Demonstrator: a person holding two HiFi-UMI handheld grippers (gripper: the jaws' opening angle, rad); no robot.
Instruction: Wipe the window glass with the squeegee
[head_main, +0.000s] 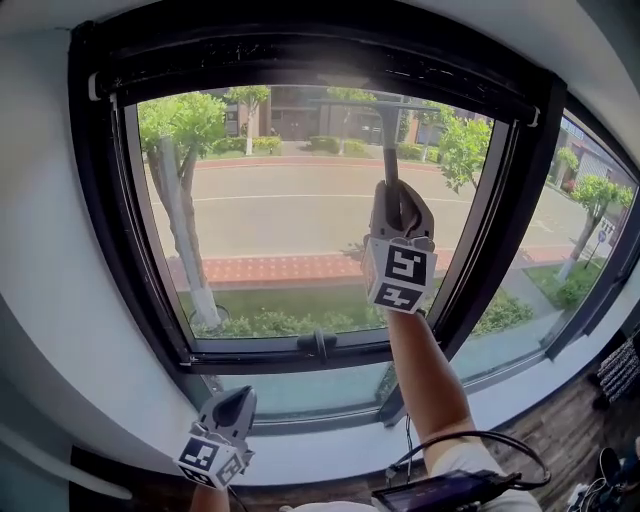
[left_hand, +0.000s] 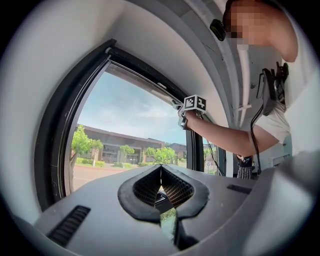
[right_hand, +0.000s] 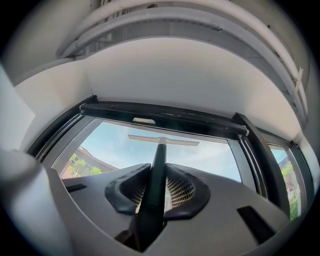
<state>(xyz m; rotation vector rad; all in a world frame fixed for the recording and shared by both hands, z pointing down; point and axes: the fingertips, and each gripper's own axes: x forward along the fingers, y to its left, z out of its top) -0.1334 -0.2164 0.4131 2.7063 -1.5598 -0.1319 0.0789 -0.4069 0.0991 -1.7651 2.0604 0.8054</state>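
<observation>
While the right gripper (head_main: 392, 190) is clamping the squeegee (head_main: 386, 135), its blade is lying on the window glass (head_main: 270, 210) just under the top frame (head_main: 300, 60), pane open below; the left gripper (head_main: 236, 398) is hanging low, closed and empty.

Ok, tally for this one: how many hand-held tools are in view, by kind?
Grippers: 2 (left gripper shut with nothing in it, right gripper shut on the squeegee handle)
Squeegee: 1, its blade up near the top of the glass
Total: 3
</observation>
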